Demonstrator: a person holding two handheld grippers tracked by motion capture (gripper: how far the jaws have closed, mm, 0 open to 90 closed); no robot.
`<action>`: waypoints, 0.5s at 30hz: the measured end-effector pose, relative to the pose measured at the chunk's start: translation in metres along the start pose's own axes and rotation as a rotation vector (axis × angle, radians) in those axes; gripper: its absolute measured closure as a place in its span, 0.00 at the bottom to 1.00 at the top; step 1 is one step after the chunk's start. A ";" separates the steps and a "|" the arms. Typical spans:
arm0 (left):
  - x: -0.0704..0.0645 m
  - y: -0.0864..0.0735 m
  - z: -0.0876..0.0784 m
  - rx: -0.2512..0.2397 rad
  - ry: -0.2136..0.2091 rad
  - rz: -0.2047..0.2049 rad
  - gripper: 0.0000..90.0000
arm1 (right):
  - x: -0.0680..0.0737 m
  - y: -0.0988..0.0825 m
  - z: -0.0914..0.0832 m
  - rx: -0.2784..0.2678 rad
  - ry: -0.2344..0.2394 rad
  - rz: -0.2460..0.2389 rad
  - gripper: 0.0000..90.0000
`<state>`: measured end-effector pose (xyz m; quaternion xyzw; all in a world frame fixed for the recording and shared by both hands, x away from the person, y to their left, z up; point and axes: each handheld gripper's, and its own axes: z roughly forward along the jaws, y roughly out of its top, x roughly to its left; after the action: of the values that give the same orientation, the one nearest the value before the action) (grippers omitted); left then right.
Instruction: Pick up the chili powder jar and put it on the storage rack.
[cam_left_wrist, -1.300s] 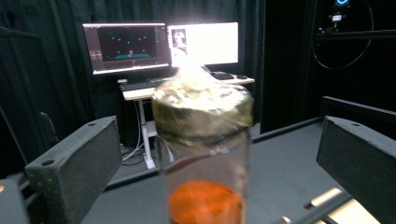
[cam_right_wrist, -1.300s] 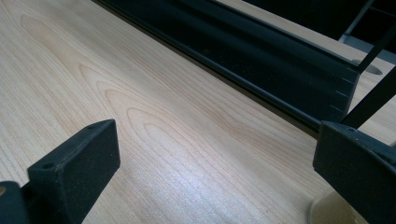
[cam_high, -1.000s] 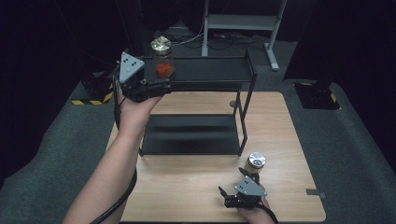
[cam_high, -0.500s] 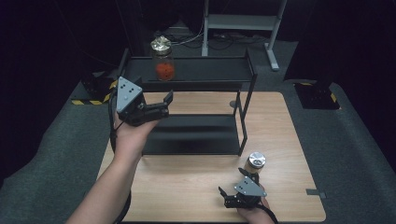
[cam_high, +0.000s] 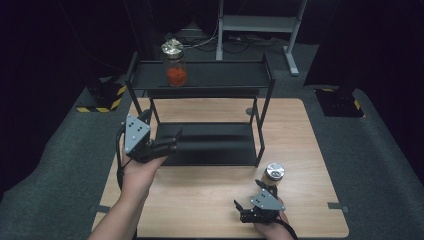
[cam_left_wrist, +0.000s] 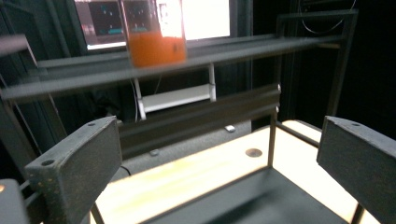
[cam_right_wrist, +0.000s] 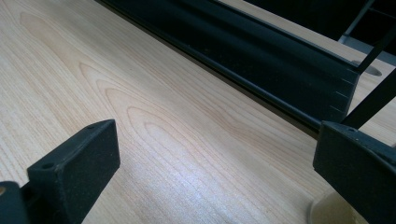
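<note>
On my left, the left gripper (cam_high: 167, 145) sits in my hand over the left edge of the wooden table (cam_high: 210, 200), its jaws pointing right toward the lower shelf (cam_high: 210, 145) of the black two-tier rack (cam_high: 200, 90). From its own camera I see both jaws spread wide with nothing between them; the left gripper (cam_left_wrist: 215, 163) looks across the dark lower shelf (cam_left_wrist: 261, 196) and up at the top shelf (cam_left_wrist: 140, 70).

On that top shelf, toward its left end, stands a glass jar (cam_high: 175, 64) with orange-red contents and a crumpled foil-like top. It stands upright, well apart from both grippers. In the left gripper view the jar (cam_left_wrist: 156, 39) appears above the shelf rail, slightly blurred, its orange fill in the lower part.

The rack stands on the far half of the table, its lower shelf resting on the tabletop.

Further right, a small jar with a shiny metal lid (cam_high: 273, 175) stands on the table near the rack's front right leg. Just in front of it I hold the right gripper (cam_high: 239, 209) low near the table's front edge, jaws aimed left. Its camera shows the right gripper (cam_right_wrist: 215, 172) with jaws wide apart over bare wood grain (cam_right_wrist: 163, 121), empty, with the rack's black base (cam_right_wrist: 261, 60) running across ahead. A pale rounded shape at the bottom right corner is too cut off to identify.
</note>
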<state>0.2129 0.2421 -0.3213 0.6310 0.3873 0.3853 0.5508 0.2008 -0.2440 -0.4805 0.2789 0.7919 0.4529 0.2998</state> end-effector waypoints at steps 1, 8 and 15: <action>0.000 -0.004 -0.001 0.006 -0.001 -0.006 0.00 | 0.000 0.000 0.000 0.001 0.000 -0.001 0.00; 0.002 -0.033 -0.004 0.058 -0.007 -0.035 0.00 | 0.000 0.000 0.000 0.001 -0.001 -0.002 0.00; -0.001 -0.065 -0.007 0.115 -0.009 -0.046 0.00 | 0.001 0.001 0.000 0.003 -0.002 -0.003 0.00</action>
<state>0.2022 0.2503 -0.3849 0.6543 0.4208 0.3467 0.5240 0.2003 -0.2429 -0.4803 0.2786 0.7928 0.4509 0.3009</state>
